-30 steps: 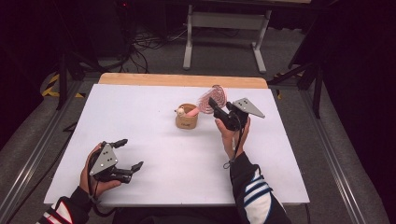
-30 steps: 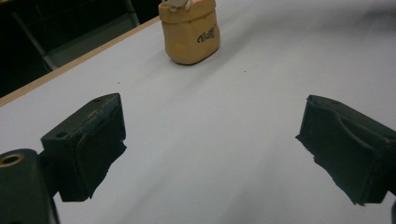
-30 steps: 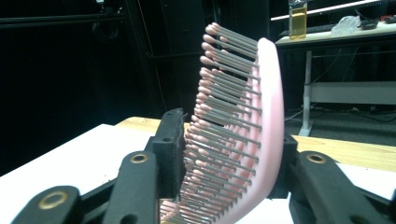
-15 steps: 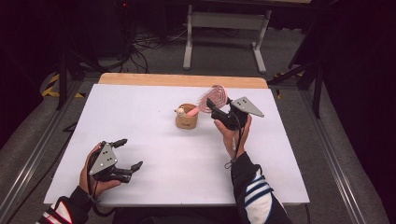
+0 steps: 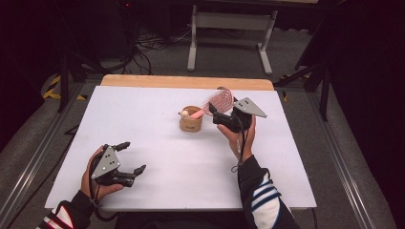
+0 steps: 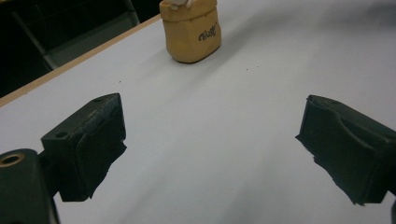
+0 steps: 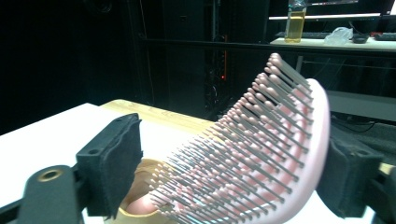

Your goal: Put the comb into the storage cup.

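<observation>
cup marking: small tan rounded wooden cup [image 6: 190,32] carries a dark cursive word, letters not legible

The pink brush's [image 7: 261,154] handle end drops out of sight inside the cup [image 7: 140,196], itself cut off at the bottom edge.

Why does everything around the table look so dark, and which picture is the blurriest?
High view: light falls on the white table while the surroundings stay near black. Right gripper view: the pink hairbrush is close and soft, its bristles smeared. Left gripper view: the jaws look blurred at their edges, and the tan cup is reasonably sharp.
</observation>
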